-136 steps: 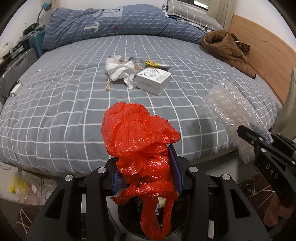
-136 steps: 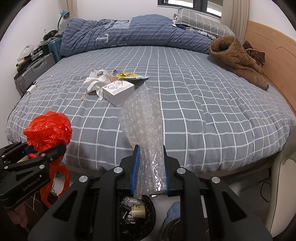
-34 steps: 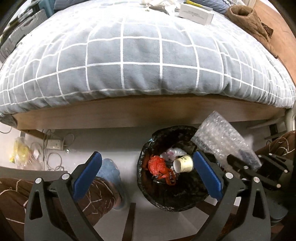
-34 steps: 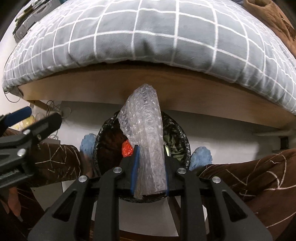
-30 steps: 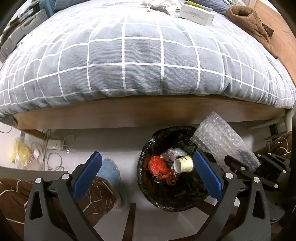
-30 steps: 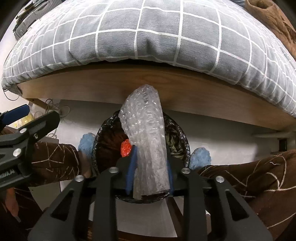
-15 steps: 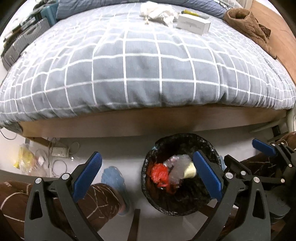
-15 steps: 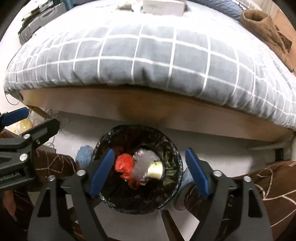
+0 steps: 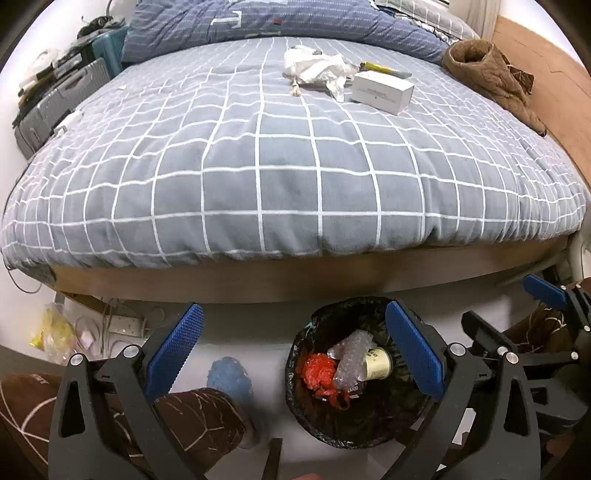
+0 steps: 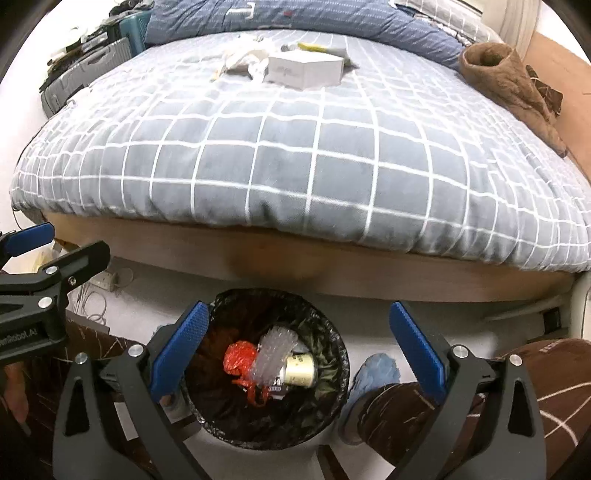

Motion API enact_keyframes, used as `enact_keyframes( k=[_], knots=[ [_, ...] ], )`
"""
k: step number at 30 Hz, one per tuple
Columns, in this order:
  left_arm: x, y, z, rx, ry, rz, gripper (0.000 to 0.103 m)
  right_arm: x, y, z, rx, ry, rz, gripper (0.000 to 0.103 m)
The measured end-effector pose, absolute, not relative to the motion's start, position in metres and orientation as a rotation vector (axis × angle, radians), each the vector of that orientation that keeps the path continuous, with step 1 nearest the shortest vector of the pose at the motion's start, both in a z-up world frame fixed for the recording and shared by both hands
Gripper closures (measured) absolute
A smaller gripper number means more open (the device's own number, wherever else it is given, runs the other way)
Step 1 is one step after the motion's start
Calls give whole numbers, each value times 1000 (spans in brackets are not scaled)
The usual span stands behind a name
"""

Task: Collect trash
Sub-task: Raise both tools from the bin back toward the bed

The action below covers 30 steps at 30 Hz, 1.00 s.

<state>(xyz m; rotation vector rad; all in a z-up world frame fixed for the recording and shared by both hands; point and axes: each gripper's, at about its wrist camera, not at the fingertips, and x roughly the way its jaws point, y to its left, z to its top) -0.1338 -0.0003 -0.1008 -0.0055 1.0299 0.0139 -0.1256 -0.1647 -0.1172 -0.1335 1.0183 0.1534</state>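
A black-lined trash bin (image 9: 306, 406) (image 10: 338, 384) stands on the floor at the foot of the bed. Inside lie the red plastic bag (image 9: 319, 371) (image 10: 238, 356), the bubble wrap (image 9: 349, 354) (image 10: 271, 352) and a paper cup (image 9: 376, 363) (image 10: 299, 367). My left gripper (image 9: 293, 347) is open and empty above the bin's left side. My right gripper (image 10: 299, 343) is open and empty directly over the bin. On the bed lie a white box (image 9: 382, 90) (image 10: 304, 68), crumpled white paper (image 9: 317, 68) (image 10: 242, 59) and a yellow wrapper (image 9: 380, 68) (image 10: 314, 46).
The grey checked bed (image 9: 280, 155) fills the upper view, with a brown jacket (image 9: 491, 74) at its right and a blue duvet (image 9: 258, 22) at the back. Suitcases (image 9: 55, 99) stand left of the bed. A power strip and cables (image 9: 118, 323) lie on the floor.
The right gripper opened and dropped the bubble wrap into the bin, beside the red bag that the left gripper let go earlier. Both grippers have tilted up, showing more of the bed.
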Motion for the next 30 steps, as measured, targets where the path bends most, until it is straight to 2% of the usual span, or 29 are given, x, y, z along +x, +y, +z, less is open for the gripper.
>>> enact_keyframes(
  k=[11,18,30],
  knots=[
    [-127,5,-73,-21,968,25,6,-120,-183,-80,-99,890,108,8],
    [-110,5,-43,-22,926,35,6,-98,-199,-35,-82,788,82,8],
    [-21,11,1,-32,868,36,6,-20,-187,4,-116,710,152,8]
  ],
)
